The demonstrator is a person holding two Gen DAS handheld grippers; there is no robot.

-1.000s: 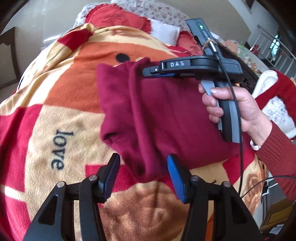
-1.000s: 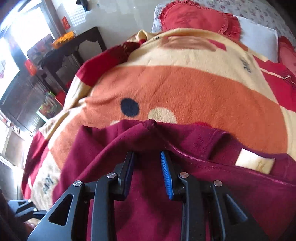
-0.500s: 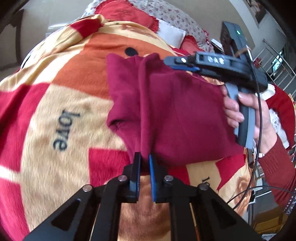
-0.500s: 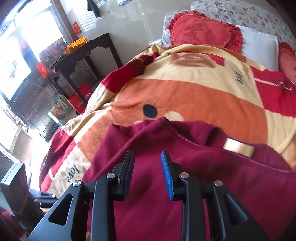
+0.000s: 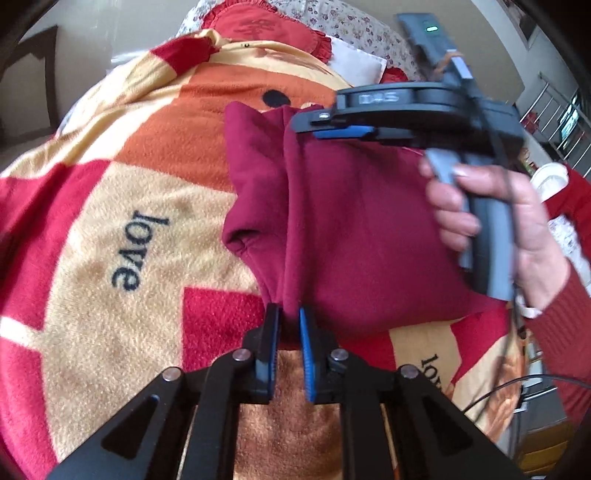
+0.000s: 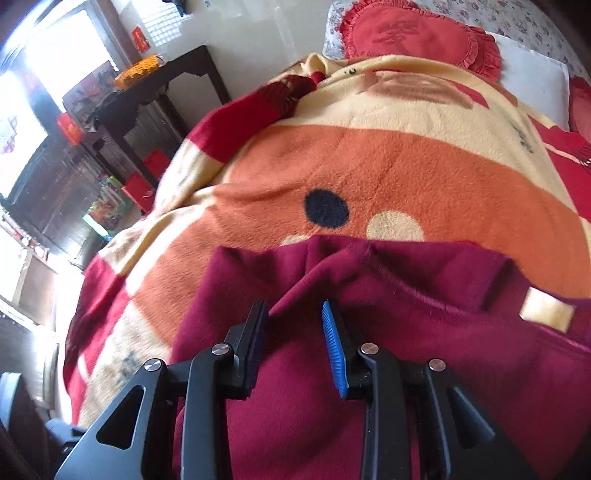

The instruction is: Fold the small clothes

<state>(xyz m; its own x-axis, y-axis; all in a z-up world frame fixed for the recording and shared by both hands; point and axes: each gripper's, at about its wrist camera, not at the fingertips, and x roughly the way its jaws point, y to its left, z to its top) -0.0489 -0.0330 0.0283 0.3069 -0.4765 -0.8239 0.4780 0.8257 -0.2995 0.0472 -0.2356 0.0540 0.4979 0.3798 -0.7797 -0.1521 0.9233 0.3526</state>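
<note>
A dark red small garment [image 5: 332,229] lies partly folded on a bed blanket [image 5: 110,229]. My left gripper [image 5: 289,314] is shut on the garment's near edge, pinching a vertical fold. My right gripper [image 5: 332,123] hovers at the garment's far edge, held in a hand. In the right wrist view the right gripper [image 6: 295,314] has its jaws apart over the garment [image 6: 406,350], with a raised fold of fabric lying between the fingers. A cream label [image 6: 546,310] shows near the neckline.
The blanket [image 6: 369,166] is orange, cream and red with "love" [image 5: 138,254] printed on it. Red frilled pillows [image 5: 269,29] lie at the bed's head. A dark side table [image 6: 155,96] stands beside the bed. A cable [image 5: 517,387] hangs at right.
My left gripper closed on the garment's near edge and lifted it slightly. The right gripper stayed at the far edge with its jaws a little wider.
</note>
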